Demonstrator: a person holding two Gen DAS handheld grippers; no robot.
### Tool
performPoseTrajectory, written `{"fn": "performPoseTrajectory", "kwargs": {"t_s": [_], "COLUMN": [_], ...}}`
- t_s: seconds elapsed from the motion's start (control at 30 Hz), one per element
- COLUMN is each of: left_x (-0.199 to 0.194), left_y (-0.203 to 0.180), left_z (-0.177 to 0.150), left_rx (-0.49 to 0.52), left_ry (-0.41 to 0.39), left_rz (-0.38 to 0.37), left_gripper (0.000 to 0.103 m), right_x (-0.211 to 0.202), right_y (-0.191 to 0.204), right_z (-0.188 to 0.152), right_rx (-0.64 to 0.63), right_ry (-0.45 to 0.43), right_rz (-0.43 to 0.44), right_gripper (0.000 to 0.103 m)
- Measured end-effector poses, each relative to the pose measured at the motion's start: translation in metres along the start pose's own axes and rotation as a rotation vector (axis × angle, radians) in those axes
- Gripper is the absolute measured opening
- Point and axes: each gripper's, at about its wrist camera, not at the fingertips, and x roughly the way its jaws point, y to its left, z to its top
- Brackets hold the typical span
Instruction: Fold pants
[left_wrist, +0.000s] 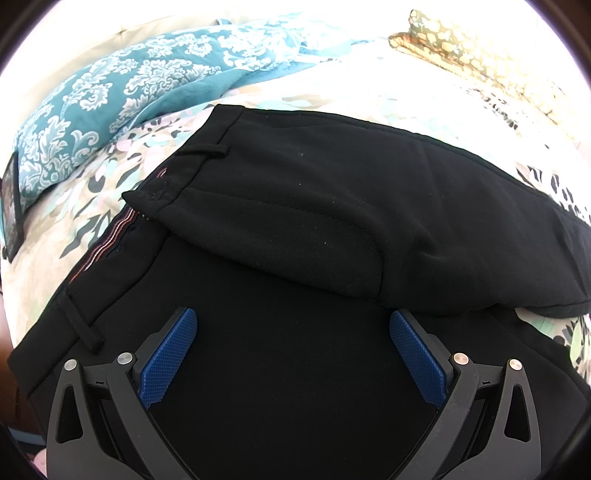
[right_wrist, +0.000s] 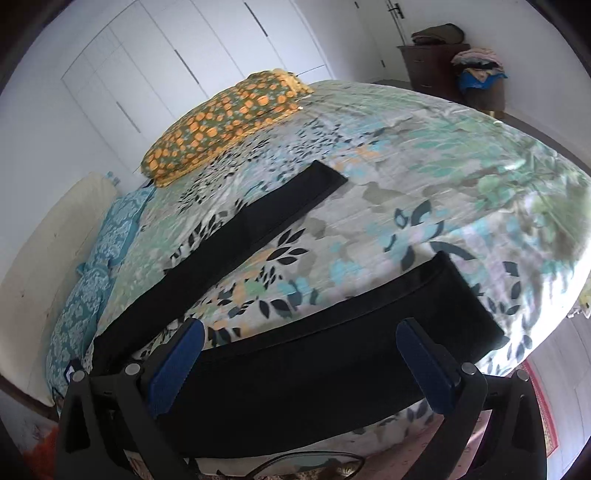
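Both sets of jaws stand wide apart, gripping nothing. The left gripper (left_wrist: 293, 354) hovers over the seat of the black pants (left_wrist: 295, 229), near the waistband (left_wrist: 110, 236), where one half is already flopped over. The right gripper (right_wrist: 301, 363) hangs above the nearer leg (right_wrist: 351, 332); the far leg (right_wrist: 236, 236) lies well apart on the floral bedspread (right_wrist: 443, 166). The lengthwise fold looks barely begun. Next, the right jaws likely need to close on a leg and bring it onto the other.
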Motion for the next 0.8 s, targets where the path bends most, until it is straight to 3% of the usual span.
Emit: {"fn": "performPoseTrajectory", "kwargs": {"t_s": [0.13, 0.23, 0.37, 0.47, 0.57, 0.63, 0.73, 0.8], "left_x": [-0.016, -0.047, -0.057, -0.038, -0.011, -0.014, -0.012, -0.012], "left_y": [0.001, -0.004, -0.026, -0.041, -0.041, -0.039, -0.042, -0.044], "left_z": [0.0, -0.006, 0.0, 0.001, -0.012, -0.018, -0.021, -0.024], "left_rx": [0.028, 0.017, 0.023, 0.055, 0.065, 0.061, 0.076, 0.083], "left_ry": [0.073, 0.007, -0.027, -0.009, 0.022, -0.033, -0.041, -0.063], "left_rz": [-0.042, -0.153, -0.231, -0.197, -0.117, -0.133, -0.116, -0.101], "left_gripper": [0.102, 0.102, 0.102, 0.102, 0.102, 0.102, 0.103, 0.103], "right_x": [0.009, 0.019, 0.048, 0.079, 0.12, 0.147, 0.199, 0.238], "right_y": [0.022, 0.03, 0.043, 0.047, 0.036, 0.017, -0.019, -0.03], "right_z": [-0.005, 0.003, 0.031, 0.068, 0.111, 0.142, 0.187, 0.208], "right_rx": [-0.047, -0.084, -0.151, -0.212, -0.26, -0.24, -0.179, -0.225], "right_ry": [-0.004, -0.013, 0.037, 0.068, 0.133, 0.156, 0.23, 0.279], "right_rz": [0.062, 0.088, 0.15, 0.189, 0.08, 0.015, -0.093, -0.185], "right_gripper": [0.103, 0.103, 0.103, 0.103, 0.103, 0.103, 0.103, 0.103]}}
